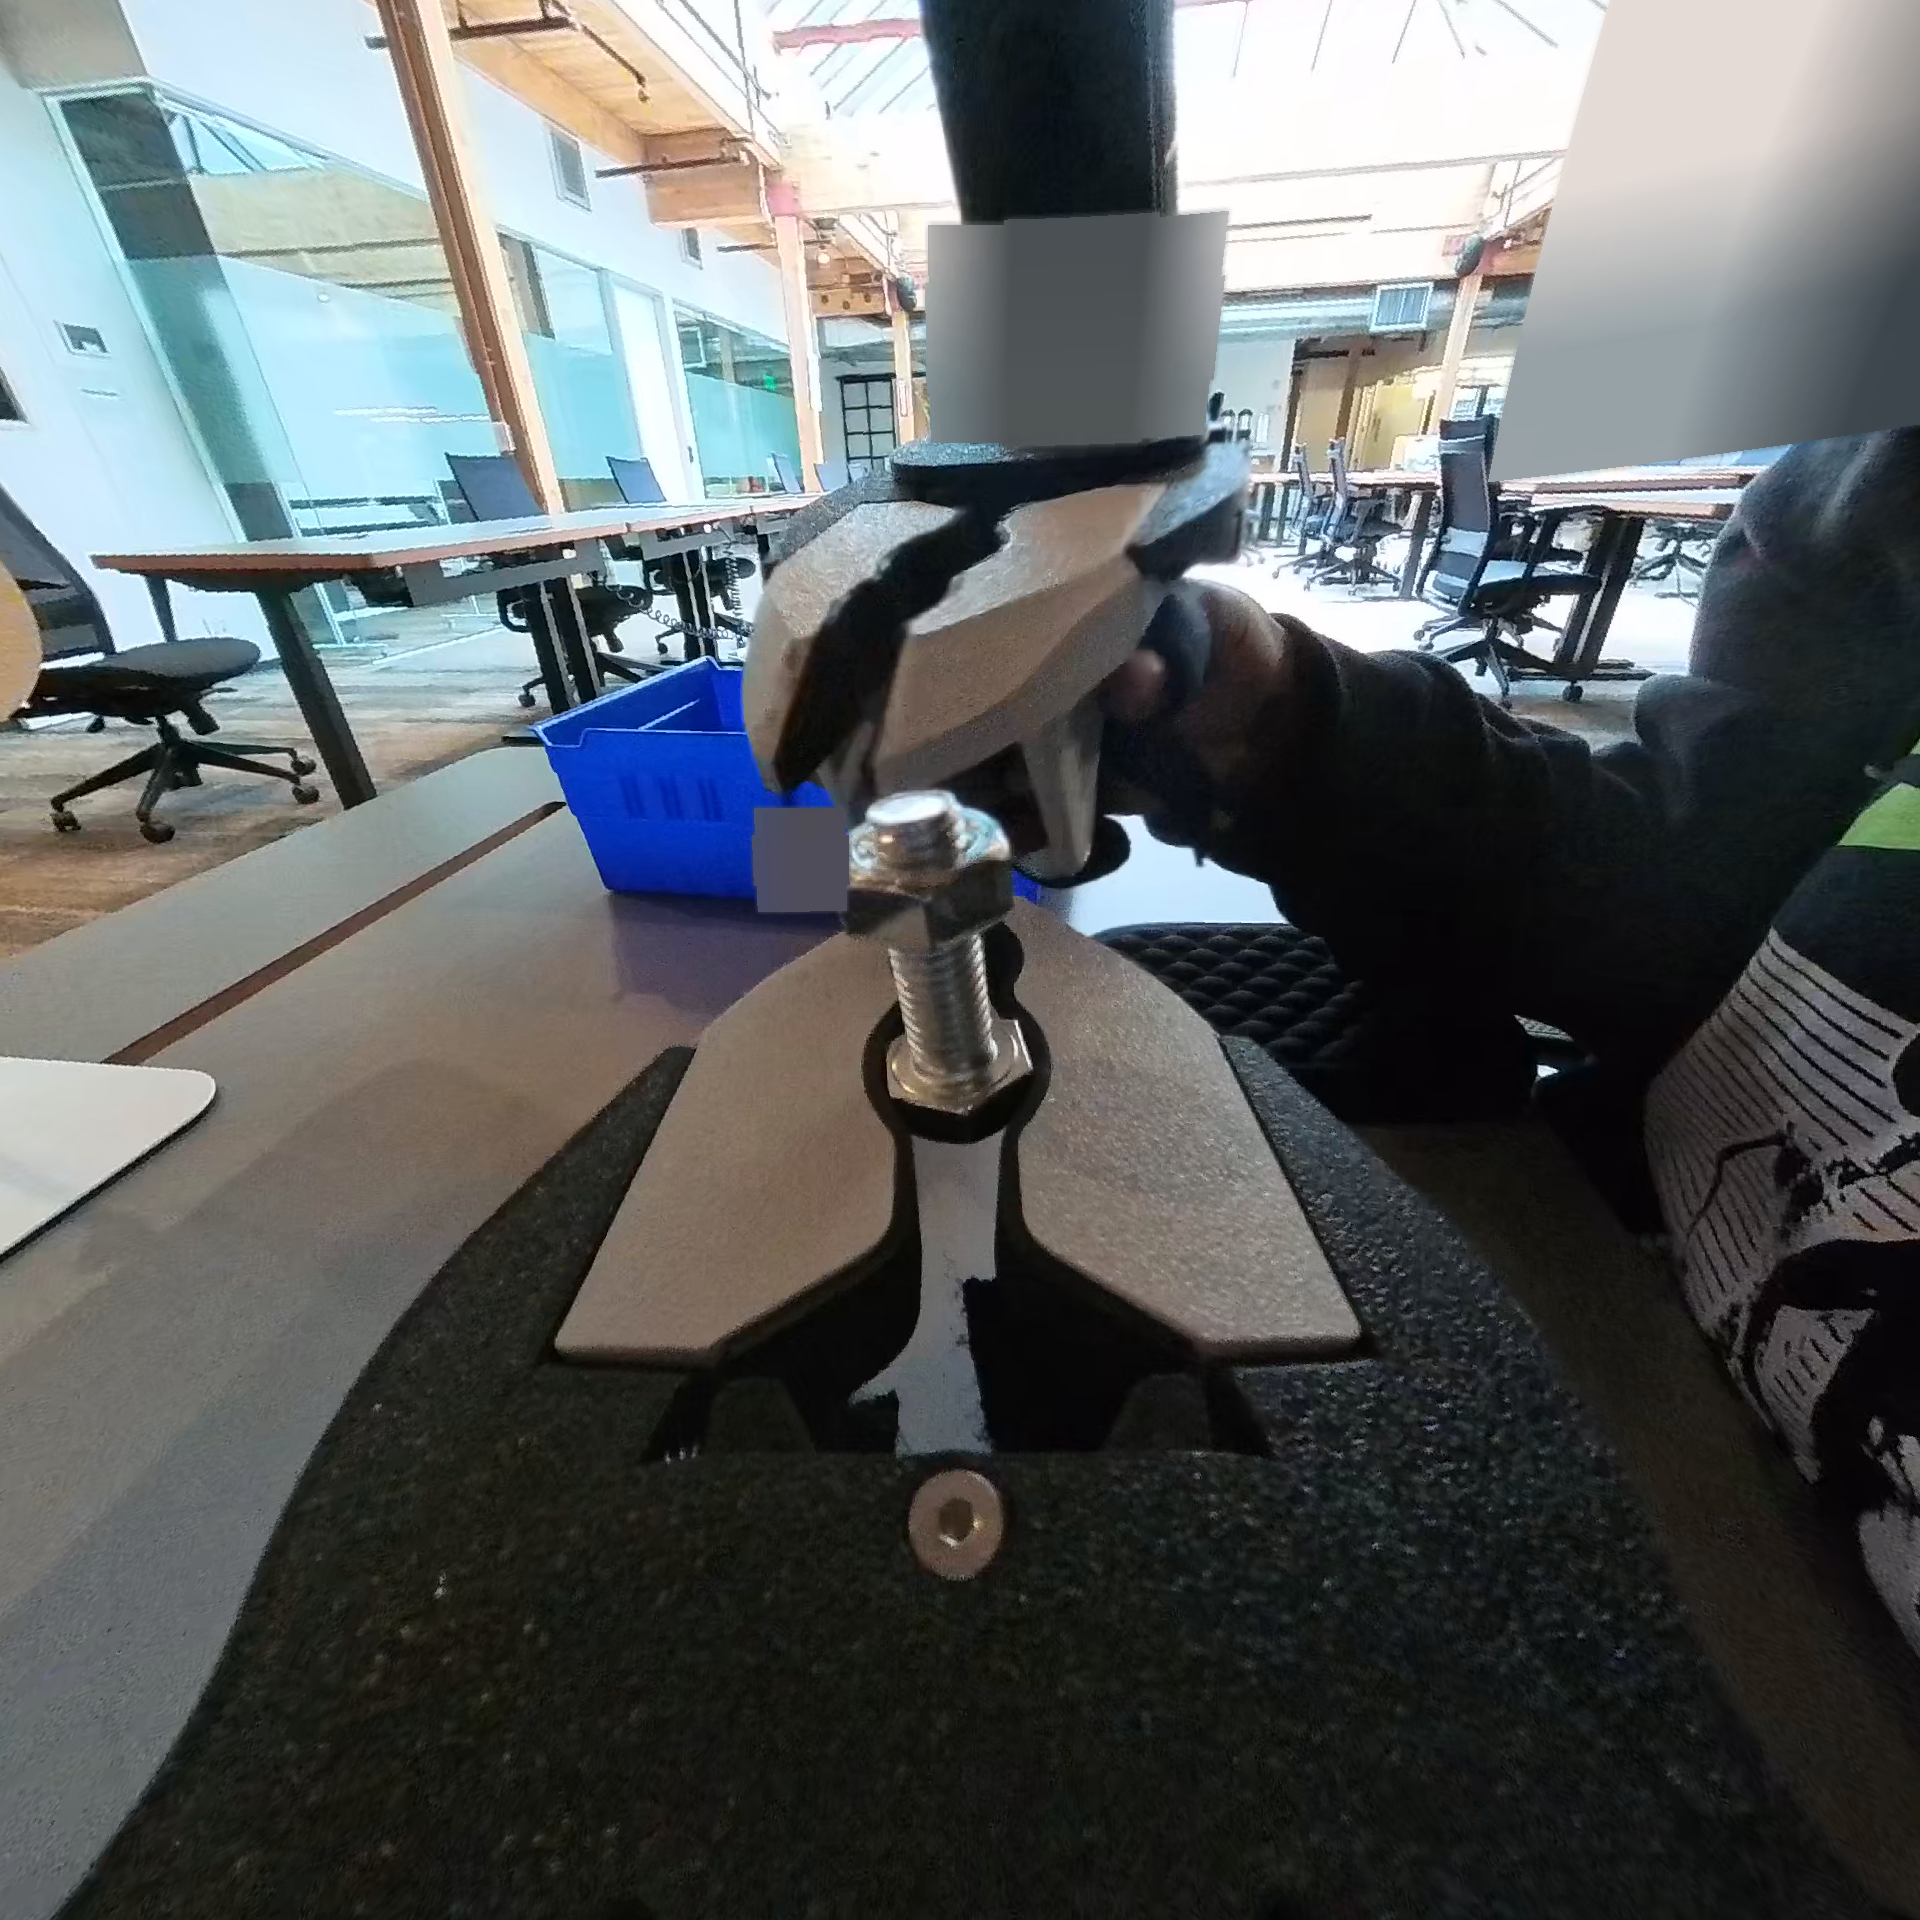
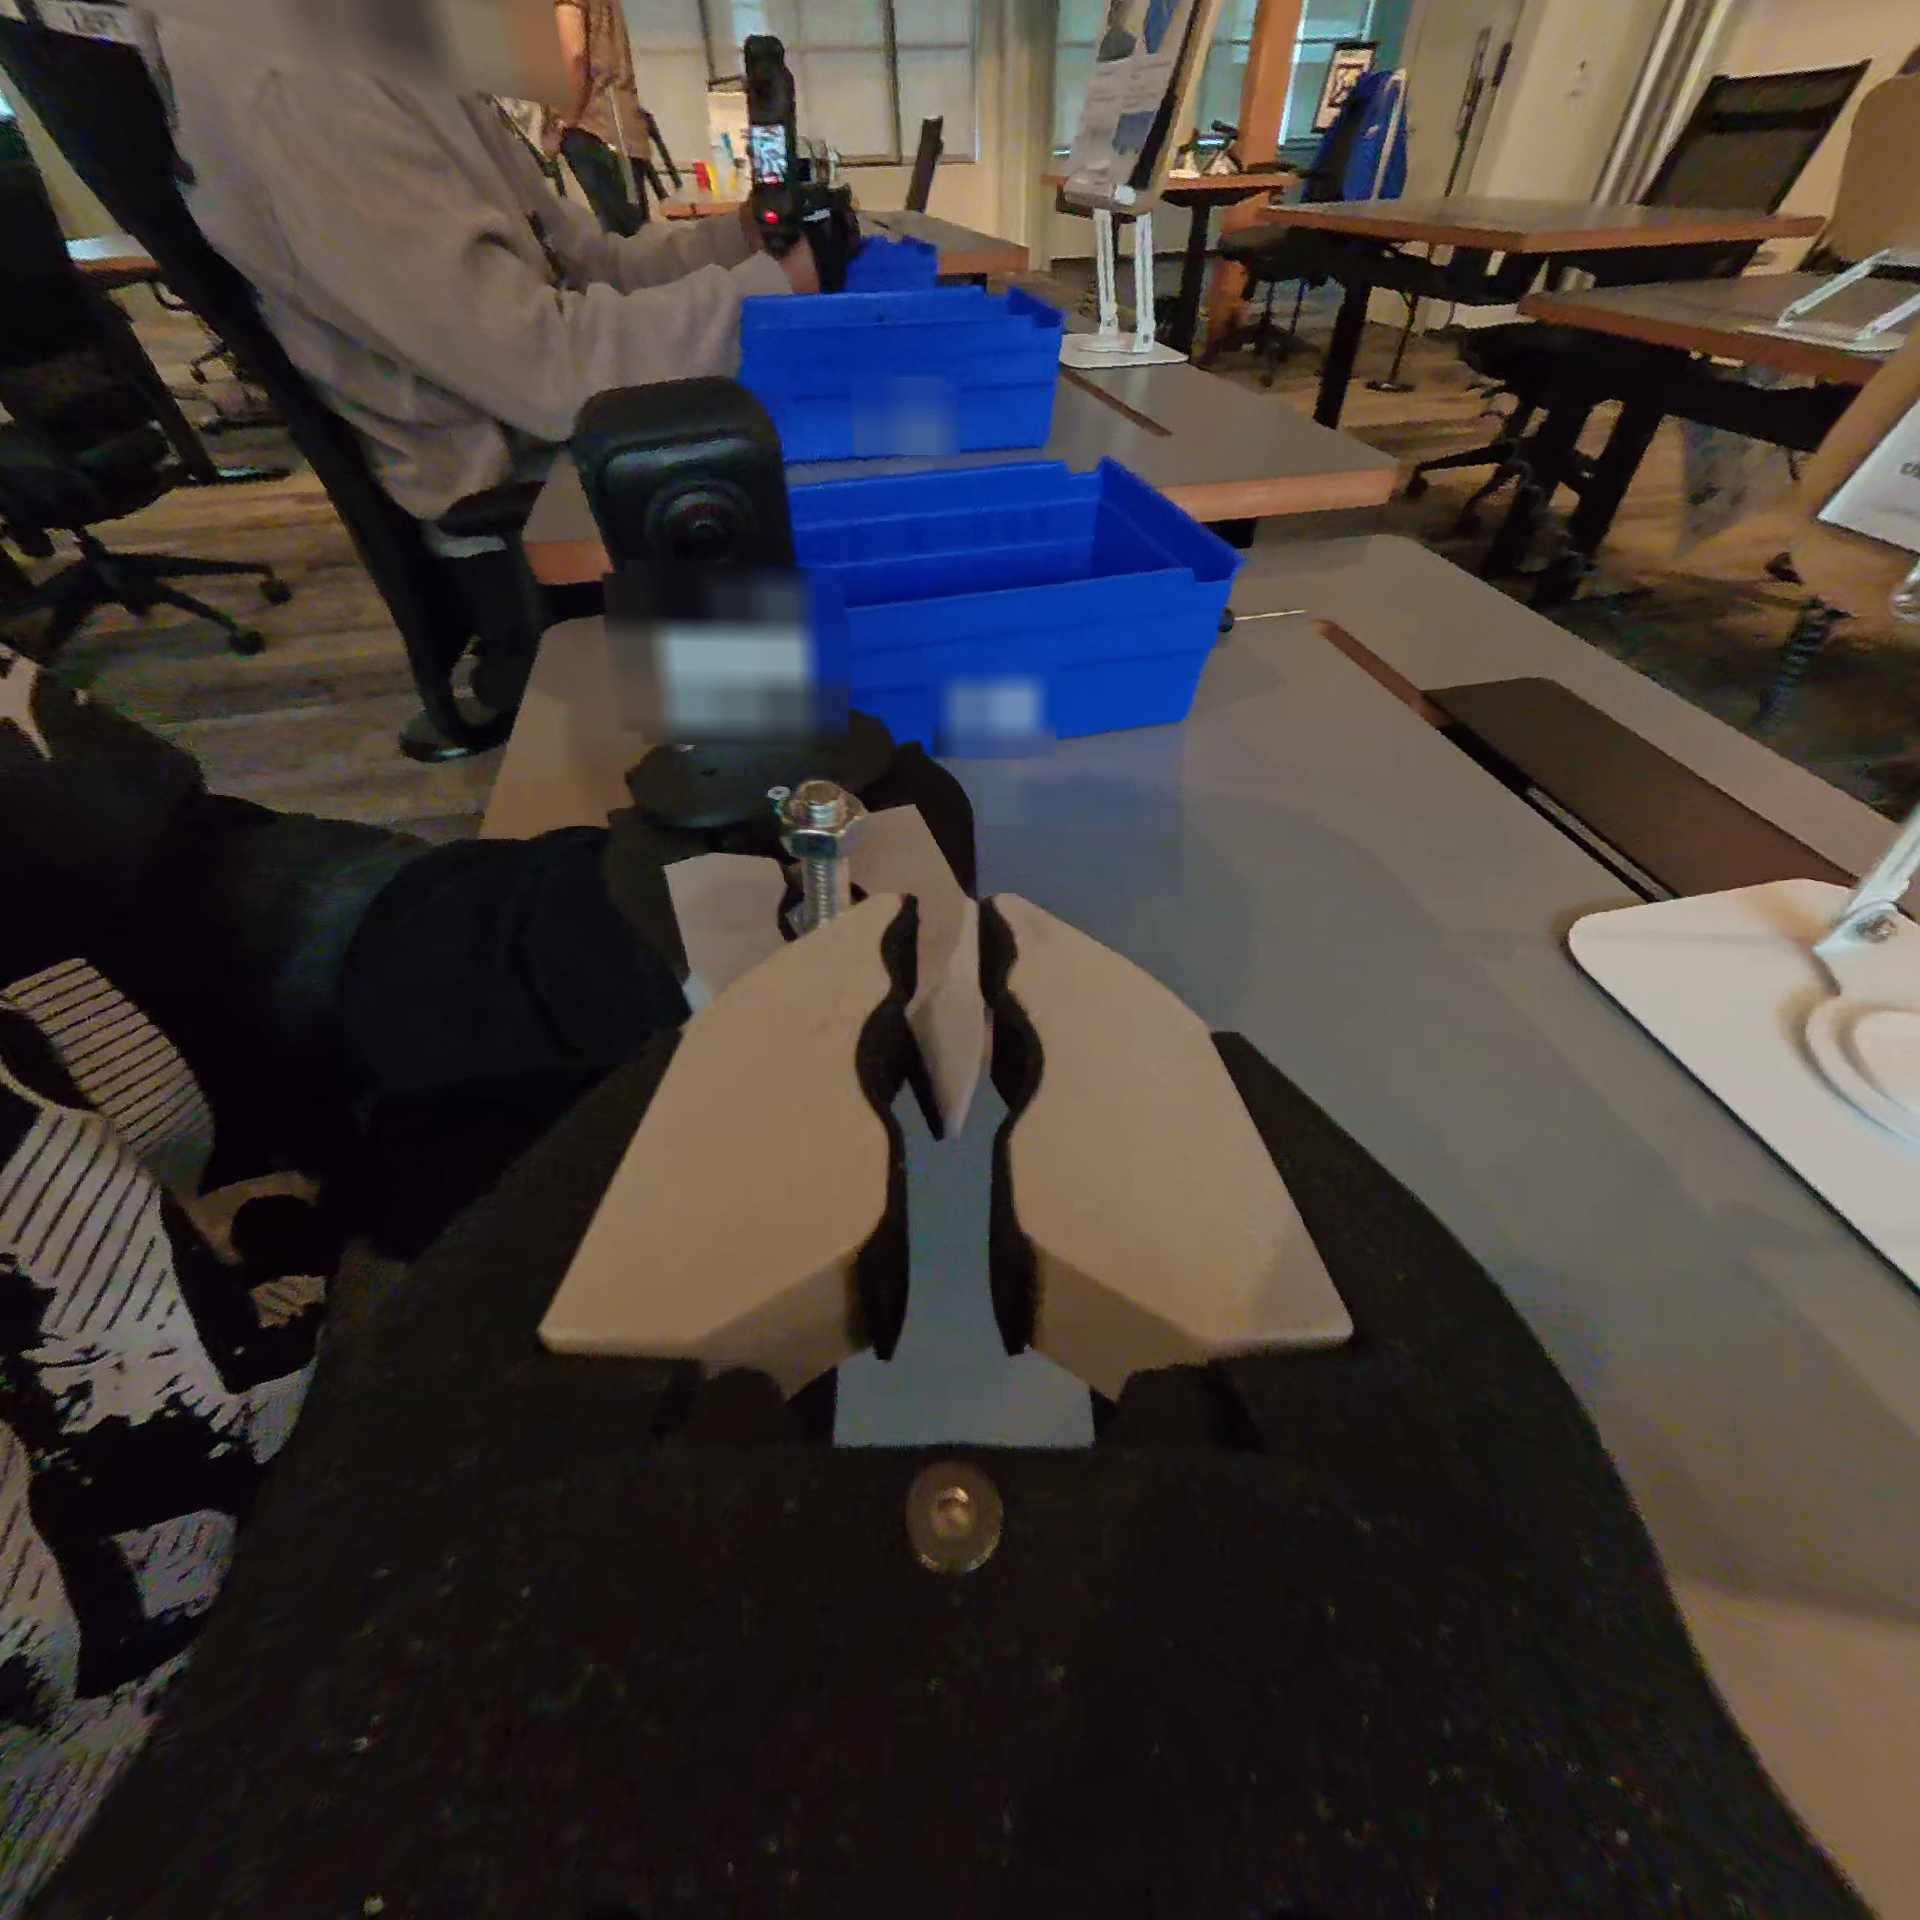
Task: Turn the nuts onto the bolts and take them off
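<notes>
The left claw (image 1: pixel 958 1023) is clamped on the bolt (image 1: pixel 943 1003) by its hex head, holding it upright above the counter (image 1: pixel 436 997). A nut (image 1: pixel 928 868) sits near the bolt's top, with the thread tip showing above it. The left wrist view alone shows the right claw (image 1: pixel 883 769) from outside, tilted down just behind the nut; whether it touches is unclear. The right wrist view shows that claw (image 2: pixel 943 940) narrowly parted and empty, with the bolt (image 2: pixel 818 862) just beyond its tips. Only this view shows the left claw's camera (image 2: pixel 686 488) behind the bolt, a second bin (image 2: pixel 899 358) behind the near bin (image 2: pixel 1039 613), and a seated person (image 2: pixel 416 260).
</notes>
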A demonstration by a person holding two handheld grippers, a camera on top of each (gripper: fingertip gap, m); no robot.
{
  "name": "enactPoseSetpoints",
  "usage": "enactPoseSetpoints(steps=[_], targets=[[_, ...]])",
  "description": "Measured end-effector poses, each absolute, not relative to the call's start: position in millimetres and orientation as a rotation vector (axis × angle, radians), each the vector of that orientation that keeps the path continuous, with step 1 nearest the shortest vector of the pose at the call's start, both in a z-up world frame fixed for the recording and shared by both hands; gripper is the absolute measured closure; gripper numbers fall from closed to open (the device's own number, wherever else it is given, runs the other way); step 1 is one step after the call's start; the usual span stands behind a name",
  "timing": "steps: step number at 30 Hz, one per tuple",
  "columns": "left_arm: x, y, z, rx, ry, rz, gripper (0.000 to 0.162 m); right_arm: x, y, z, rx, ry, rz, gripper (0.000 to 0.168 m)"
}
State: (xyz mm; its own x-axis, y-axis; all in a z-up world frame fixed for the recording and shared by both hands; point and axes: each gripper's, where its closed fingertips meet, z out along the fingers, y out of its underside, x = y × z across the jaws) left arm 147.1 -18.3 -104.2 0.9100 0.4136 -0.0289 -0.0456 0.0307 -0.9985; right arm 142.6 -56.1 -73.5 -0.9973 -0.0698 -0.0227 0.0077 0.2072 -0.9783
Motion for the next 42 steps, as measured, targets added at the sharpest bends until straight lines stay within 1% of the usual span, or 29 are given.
enactPoseSetpoints(steps=[3,5,9,13,16,17,18,21,22,24,28,31,39,40,41,42], targets=[[147.1,-16.8,-106.1,-1.516,-0.301,0.359,0.152,155.2,-64.2,-74.6,-0.125,2.372,-1.917,0.141],[147.0,-16.2,-107.3,-1.522,-0.302,0.359,0.152,163.6,-72.2,-75.5,-0.16,2.363,-1.908,0.135],[147.1,-14.6,-109.1,-1.533,-0.299,0.357,0.152,169.4,-84.0,-75.8,-0.163,2.352,-1.905,0.133],[147.7,-13.7,-109.3,-1.537,-0.295,0.358,0.152,165.1,-84.0,-77.8,-0.133,2.363,-1.903,0.135],[147.2,-14.9,-108.5,-1.531,-0.299,0.357,0.152,159.5,-75.0,-76.5,-0.114,2.369,-1.905,0.134],[147.1,-15.5,-108.0,-1.528,-0.299,0.357,0.153,155.1,-69.6,-76.1,-0.098,2.381,-1.914,0.139],[147.5,-15.8,-107.6,-1.525,-0.296,0.358,0.151,145.8,-63.1,-75.5,-0.057,2.409,-1.942,0.153],[147.8,-14.7,-107.8,-1.528,-0.293,0.358,0.151,133.2,-49.9,-68.0,0.01,2.372,-2.011,0.167],[147.8,-14.3,-108.2,-1.531,-0.292,0.358,0.151,134.8,-49.5,-65.5,0.006,2.344,-2.02,0.168],[147.8,-14.2,-108.3,-1.532,-0.291,0.36,0.151,141.1,-53.1,-64.7,-0.03,2.328,-2.014,0.163],[147.3,-14.9,-108.8,-1.532,-0.296,0.358,0.152,158.8,-67.7,-69.5,-0.118,2.318,-1.955,0.141],[147.4,-13.6,-109.5,-1.537,-0.292,0.354,0.152,166.9,-77.1,-72.3,-0.146,2.316,-1.928,0.131],[147.6,-14.0,-109.9,-1.541,-0.295,0.355,0.152,159.0,-72.9,-76.1,-0.119,2.361,-1.912,0.133],[147.6,-14.5,-109.3,-1.538,-0.295,0.355,0.152,153.6,-67.2,-75.8,-0.092,2.374,-1.923,0.14],[147.9,-14.7,-108.7,-1.535,-0.292,0.357,0.151,144.5,-61.0,-75.2,-0.048,2.397,-1.95,0.152],[148.2,-14.7,-108.4,-1.534,-0.29,0.358,0.151,138.3,-55.3,-73.3,-0.022,2.398,-1.976,0.154]])
